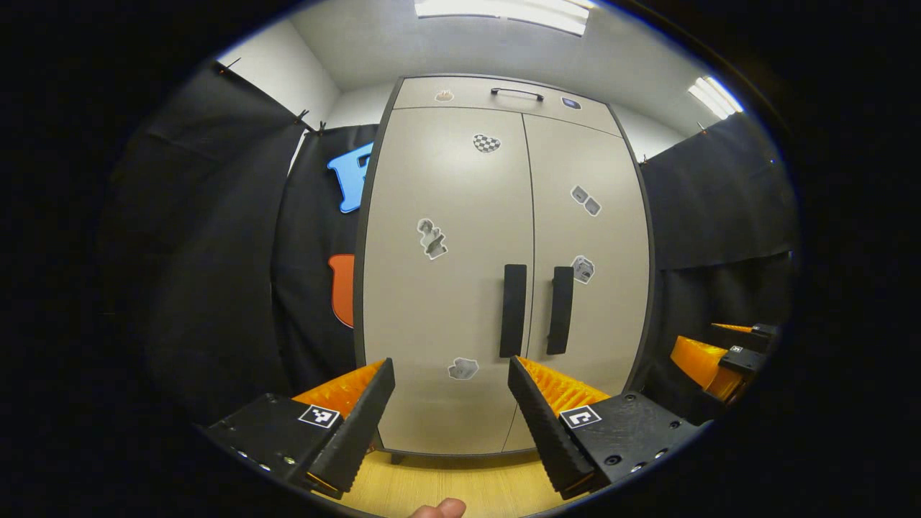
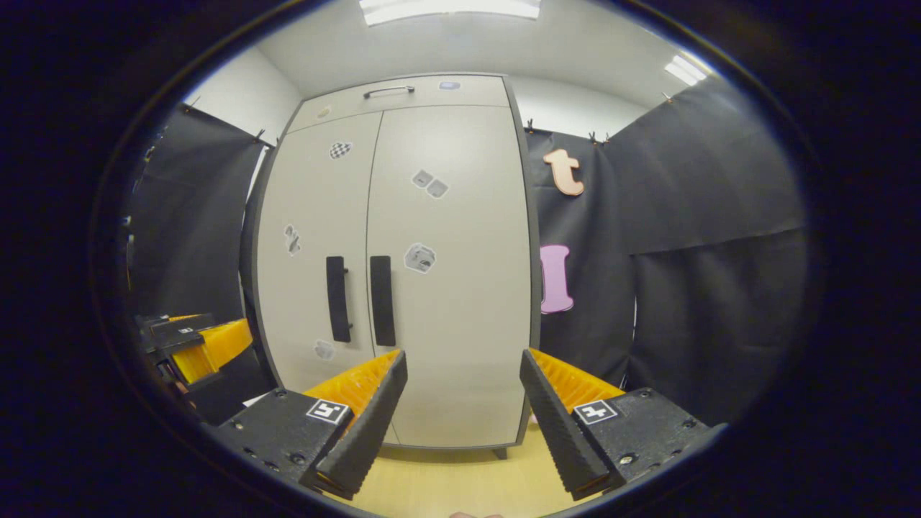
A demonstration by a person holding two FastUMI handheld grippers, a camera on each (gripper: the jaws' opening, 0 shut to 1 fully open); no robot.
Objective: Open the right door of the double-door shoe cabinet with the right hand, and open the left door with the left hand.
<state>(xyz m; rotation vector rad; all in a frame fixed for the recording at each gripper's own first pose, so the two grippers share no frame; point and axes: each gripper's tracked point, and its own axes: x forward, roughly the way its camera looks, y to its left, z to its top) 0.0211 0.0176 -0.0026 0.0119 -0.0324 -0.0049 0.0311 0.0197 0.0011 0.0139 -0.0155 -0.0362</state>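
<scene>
Both beige doors of the tall shoe cabinet (image 2: 392,273) are closed, so the right gripper (image 2: 460,410), jaws spread wide like the left gripper (image 1: 452,414), must next reach the right door's black vertical bar handle (image 2: 382,300).

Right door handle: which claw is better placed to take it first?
Right. The right claw, open, faces the right door with its handle just left of centre. The left claw lines up nearer the left handle.
</scene>
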